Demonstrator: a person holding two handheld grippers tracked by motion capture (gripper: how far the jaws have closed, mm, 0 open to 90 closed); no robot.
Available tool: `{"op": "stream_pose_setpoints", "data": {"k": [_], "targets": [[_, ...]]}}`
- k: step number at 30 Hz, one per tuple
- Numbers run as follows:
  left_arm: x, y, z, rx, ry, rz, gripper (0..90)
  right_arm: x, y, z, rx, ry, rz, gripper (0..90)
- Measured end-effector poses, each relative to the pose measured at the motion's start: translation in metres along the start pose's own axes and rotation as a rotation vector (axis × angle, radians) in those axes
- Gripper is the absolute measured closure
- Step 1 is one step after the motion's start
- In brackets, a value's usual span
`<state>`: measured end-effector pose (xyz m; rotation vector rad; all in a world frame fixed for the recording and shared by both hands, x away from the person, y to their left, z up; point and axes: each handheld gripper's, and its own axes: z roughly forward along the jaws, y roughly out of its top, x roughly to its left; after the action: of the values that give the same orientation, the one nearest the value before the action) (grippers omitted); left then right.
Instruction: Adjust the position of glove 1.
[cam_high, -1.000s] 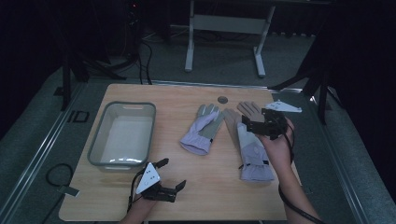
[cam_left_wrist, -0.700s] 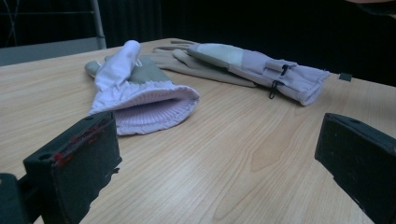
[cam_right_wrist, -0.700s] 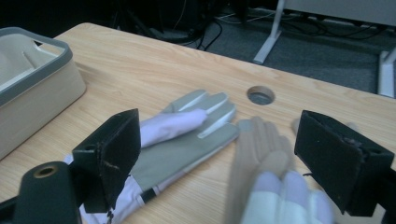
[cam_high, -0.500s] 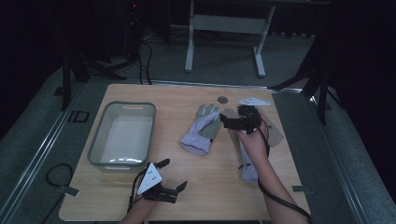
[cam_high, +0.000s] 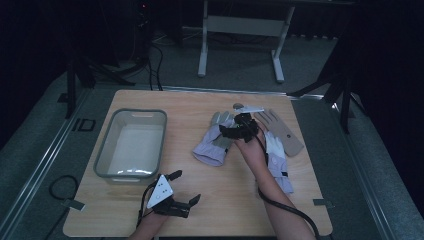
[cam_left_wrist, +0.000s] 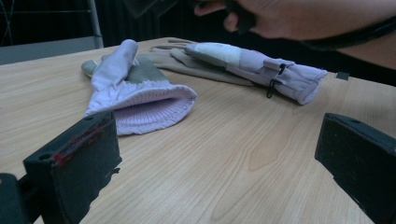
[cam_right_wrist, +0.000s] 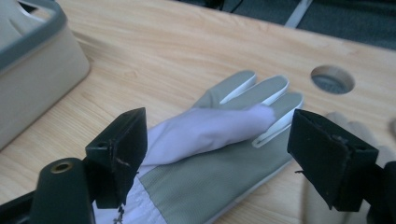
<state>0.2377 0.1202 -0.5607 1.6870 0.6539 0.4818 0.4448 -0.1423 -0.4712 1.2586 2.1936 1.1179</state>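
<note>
Now the right tongs (cam_right_wrist: 217, 154), just narrowing, straddle the left glove (cam_right_wrist: 219, 154) mid-table.

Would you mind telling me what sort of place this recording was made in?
Probably a lab or studio set up for recording: a bare wooden table on grey carpet, dark drapes all round, a metal stand and loose cables on the floor behind.

Left gripper (cam_high: 182, 187) sits low at the near edge, held level, jaws standing wide apart with nothing between them. Right forearm (cam_high: 272, 192) extends forward across the table; right gripper (cam_high: 229, 131) points left, jaws wide but just closing slightly, gripping nothing.
</note>
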Motion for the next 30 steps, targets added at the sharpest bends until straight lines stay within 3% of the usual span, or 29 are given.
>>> {"op": "stream_pose_setpoints", "data": {"k": [11, 16, 24, 27, 29, 30], "targets": [[0.000, 0.000, 0.000, 0.004, -0.008, -0.006, 0.0, 0.010, -0.020, 0.041, 0.087, -0.002, 0.061, 26.1], [0.000, 0.000, 0.000, 0.003, -0.008, -0.007, 0.0, 0.018, -0.031, 0.058, 0.124, -0.022, 0.060, 27.8], [-0.001, 0.000, 0.001, 0.006, -0.009, -0.003, 0.0, 0.018, -0.040, 0.065, 0.152, -0.024, 0.048, 32.2], [-0.001, 0.000, 0.001, 0.005, -0.006, -0.001, 0.0, 0.016, -0.042, 0.064, 0.153, 0.001, 0.041, 44.3], [-0.001, 0.000, 0.001, 0.007, -0.004, -0.001, 0.0, 0.016, -0.042, 0.062, 0.166, -0.012, 0.024, 59.2], [-0.001, 0.000, 0.001, 0.008, -0.004, -0.001, 0.0, 0.015, -0.043, 0.062, 0.166, -0.009, 0.010, 61.2]]}}
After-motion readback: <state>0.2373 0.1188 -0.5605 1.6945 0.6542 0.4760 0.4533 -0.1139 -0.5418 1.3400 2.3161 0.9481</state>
